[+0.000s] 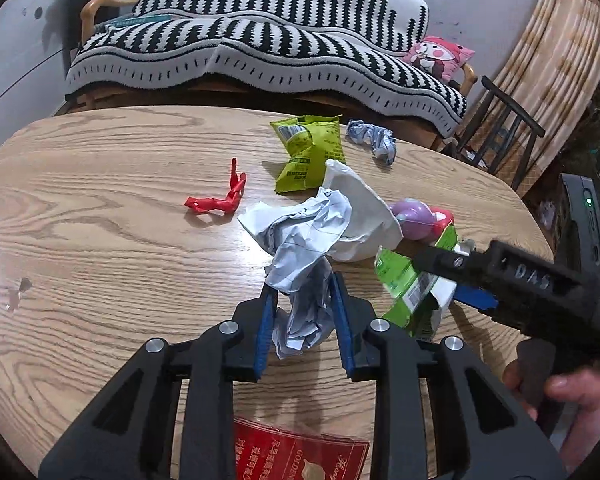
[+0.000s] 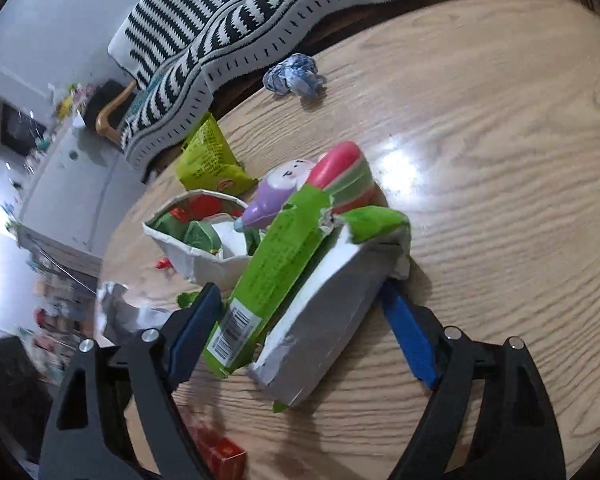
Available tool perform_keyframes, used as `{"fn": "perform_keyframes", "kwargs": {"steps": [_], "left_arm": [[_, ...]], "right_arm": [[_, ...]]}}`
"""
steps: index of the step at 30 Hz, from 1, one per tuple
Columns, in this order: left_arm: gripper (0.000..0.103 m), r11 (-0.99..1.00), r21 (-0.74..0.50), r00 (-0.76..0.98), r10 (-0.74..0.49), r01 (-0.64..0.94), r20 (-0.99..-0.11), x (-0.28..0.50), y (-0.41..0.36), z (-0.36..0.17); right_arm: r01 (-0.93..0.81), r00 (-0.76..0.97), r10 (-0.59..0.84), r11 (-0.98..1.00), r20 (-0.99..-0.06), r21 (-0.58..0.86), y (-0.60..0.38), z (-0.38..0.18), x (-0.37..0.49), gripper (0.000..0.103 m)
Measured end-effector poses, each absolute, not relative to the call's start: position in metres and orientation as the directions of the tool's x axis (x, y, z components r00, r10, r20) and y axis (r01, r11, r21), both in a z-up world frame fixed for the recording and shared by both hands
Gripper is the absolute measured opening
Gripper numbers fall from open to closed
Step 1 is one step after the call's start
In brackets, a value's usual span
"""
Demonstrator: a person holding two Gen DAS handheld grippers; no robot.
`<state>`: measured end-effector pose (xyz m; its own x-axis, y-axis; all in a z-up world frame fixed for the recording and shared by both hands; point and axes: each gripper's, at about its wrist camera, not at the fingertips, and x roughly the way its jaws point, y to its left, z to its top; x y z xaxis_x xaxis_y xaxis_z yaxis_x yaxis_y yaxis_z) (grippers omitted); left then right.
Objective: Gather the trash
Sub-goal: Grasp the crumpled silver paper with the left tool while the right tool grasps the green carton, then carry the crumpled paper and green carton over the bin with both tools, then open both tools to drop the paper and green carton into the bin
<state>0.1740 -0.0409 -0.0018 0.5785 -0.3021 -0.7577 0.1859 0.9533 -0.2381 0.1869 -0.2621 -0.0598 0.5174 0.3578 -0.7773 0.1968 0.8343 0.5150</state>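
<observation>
My left gripper (image 1: 303, 292) is shut on a crumpled white paper (image 1: 304, 232), whose lower folds are squeezed between the blue pads (image 1: 266, 328). A torn green and grey carton (image 2: 300, 288) lies on the wooden table (image 2: 500, 200). My right gripper (image 2: 300, 292) stands wide open around it, one blue pad on each side. In the left wrist view the right gripper (image 1: 440, 276) reaches in from the right over the same carton (image 1: 404, 288). Behind the carton sit a white paper tub of wrappers (image 2: 196, 248) and a purple and pink toy (image 2: 296, 188).
Further back on the table (image 1: 100, 240) lie a red wrapper (image 1: 220, 196), a yellow-green snack bag (image 1: 308, 152) and a blue-white paper wad (image 1: 374, 138). A red packet (image 1: 300, 456) lies at the near edge. A sofa under a striped blanket (image 1: 260, 48) and a dark chair (image 1: 500, 128) stand beyond.
</observation>
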Motion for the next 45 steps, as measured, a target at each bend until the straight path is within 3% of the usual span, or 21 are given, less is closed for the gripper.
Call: {"fn": "perform_keyframes", "kwargs": {"steps": [1, 2, 3, 9, 17, 29, 36, 45], "left_arm": [[0.027, 0.953, -0.240, 0.582, -0.302, 0.183, -0.755, 0.175, -0.041, -0.001], [0.027, 0.954, -0.240, 0.585, -0.301, 0.182, -0.753, 0.174, -0.042, 0.000], [0.027, 0.953, -0.242, 0.588, -0.303, 0.182, -0.750, 0.174, -0.044, 0.002], [0.027, 0.956, -0.215, 0.609, -0.294, 0.202, -0.737, 0.166, -0.057, 0.011], [0.027, 0.928, -0.206, 0.594, -0.358, 0.309, -0.721, 0.147, -0.107, 0.022], [0.026, 0.746, -0.162, 0.451, -0.543, 0.645, -0.708, 0.058, -0.306, 0.023], [0.026, 0.568, -0.171, 0.308, -0.647, 0.805, -0.698, -0.016, -0.428, 0.009], [0.026, 0.361, -0.187, 0.126, -0.688, 0.914, -0.715, -0.094, -0.538, -0.029]], "right_arm": [[0.190, 0.518, 0.347, 0.844, -0.781, 0.501, -0.260, -0.060, 0.187, 0.079], [0.185, 0.518, 0.341, 0.851, -0.785, 0.492, -0.259, -0.060, 0.188, 0.071], [0.169, 0.511, 0.344, 0.859, -0.788, 0.484, -0.257, -0.062, 0.188, 0.054], [0.123, 0.489, 0.446, 0.815, -0.750, 0.566, -0.269, -0.060, 0.171, 0.035], [0.094, 0.531, 0.380, 0.862, -0.758, 0.498, -0.324, -0.022, 0.112, 0.032], [0.326, 0.626, -0.013, 0.913, -0.779, 0.247, -0.505, 0.002, -0.041, 0.032], [0.512, 0.588, -0.169, 0.835, -0.791, 0.201, -0.616, -0.018, -0.144, 0.032], [0.659, 0.478, -0.204, 0.727, -0.854, 0.195, -0.705, -0.070, -0.235, 0.032]]}}
